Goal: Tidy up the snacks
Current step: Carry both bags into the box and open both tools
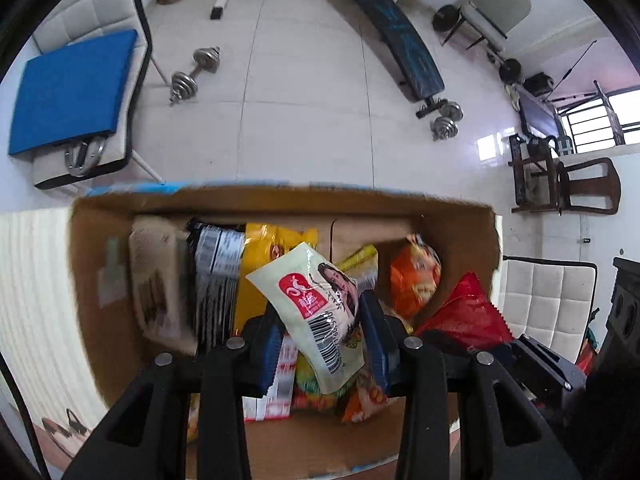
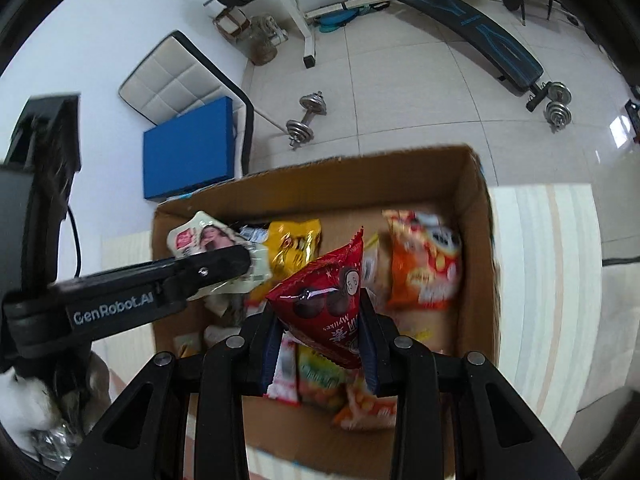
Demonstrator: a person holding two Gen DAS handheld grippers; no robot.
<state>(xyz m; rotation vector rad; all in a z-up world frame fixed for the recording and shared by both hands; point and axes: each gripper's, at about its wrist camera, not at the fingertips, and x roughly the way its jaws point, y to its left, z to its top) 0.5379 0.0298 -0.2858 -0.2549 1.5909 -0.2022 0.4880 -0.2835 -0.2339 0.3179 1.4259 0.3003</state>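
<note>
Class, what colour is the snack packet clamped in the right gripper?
Red packet, with dark round sweets pictured; clearest in the right wrist view.

The room is bright, with daylight coming from a window that shines on the floor tiles. The snack bags and the box look smeared. Both pictures bend and go dark at the corners.

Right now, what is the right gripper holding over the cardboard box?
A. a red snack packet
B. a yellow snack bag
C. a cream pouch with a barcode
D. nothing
A: in the right wrist view the right gripper is shut on the red snack packet above the cardboard box, while the cream pouch sits in the left gripper.
</note>
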